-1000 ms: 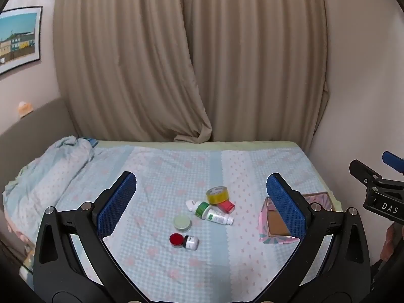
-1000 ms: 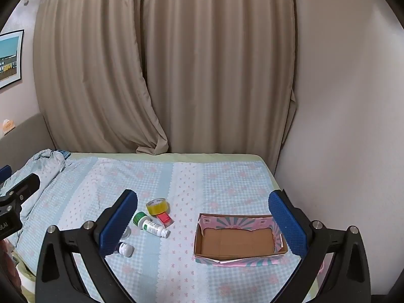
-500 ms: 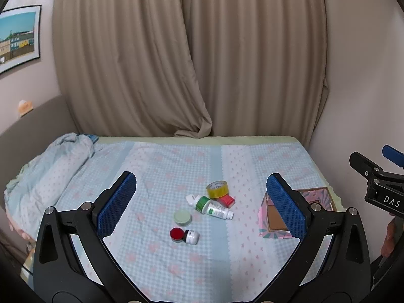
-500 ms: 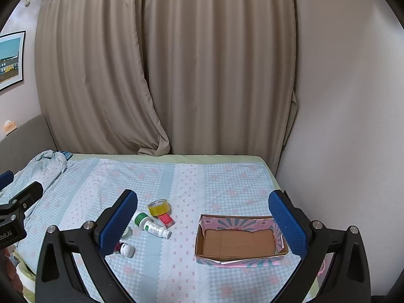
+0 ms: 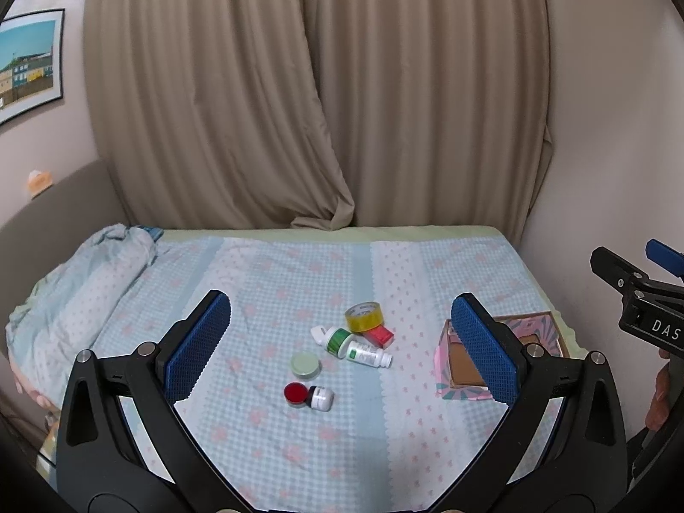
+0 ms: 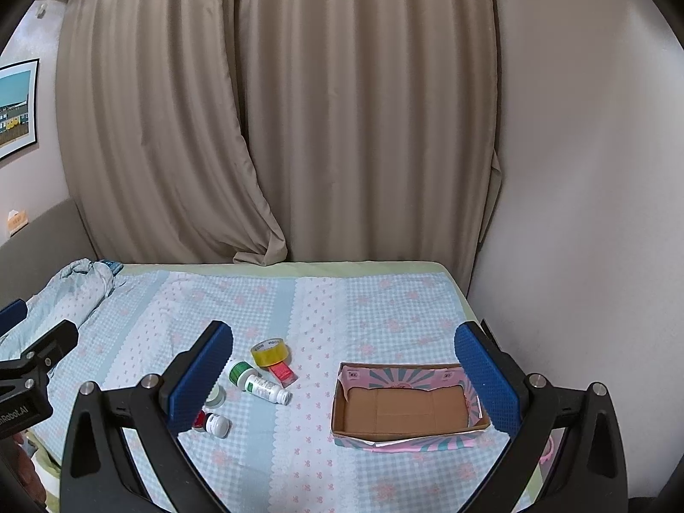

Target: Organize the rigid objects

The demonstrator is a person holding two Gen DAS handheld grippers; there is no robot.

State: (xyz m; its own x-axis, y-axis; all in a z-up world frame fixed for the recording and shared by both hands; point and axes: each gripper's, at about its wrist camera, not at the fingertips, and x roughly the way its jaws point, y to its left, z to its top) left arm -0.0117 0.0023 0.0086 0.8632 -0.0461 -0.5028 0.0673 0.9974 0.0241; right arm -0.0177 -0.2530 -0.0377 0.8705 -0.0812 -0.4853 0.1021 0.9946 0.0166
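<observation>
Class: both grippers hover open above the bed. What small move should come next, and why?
Probably lower the left gripper toward the red-capped jar, the nearest of the loose items; nothing is held, and the cardboard box sits empty to the right.

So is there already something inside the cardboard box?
No, the cardboard box shows only its bare brown bottom, and the tape roll and bottles lie outside on the bed.

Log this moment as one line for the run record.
left tool: open, holding nothing | right tool: open, holding nothing | tape roll, bottles, jars: on bed | cardboard box: nothing inside
</observation>
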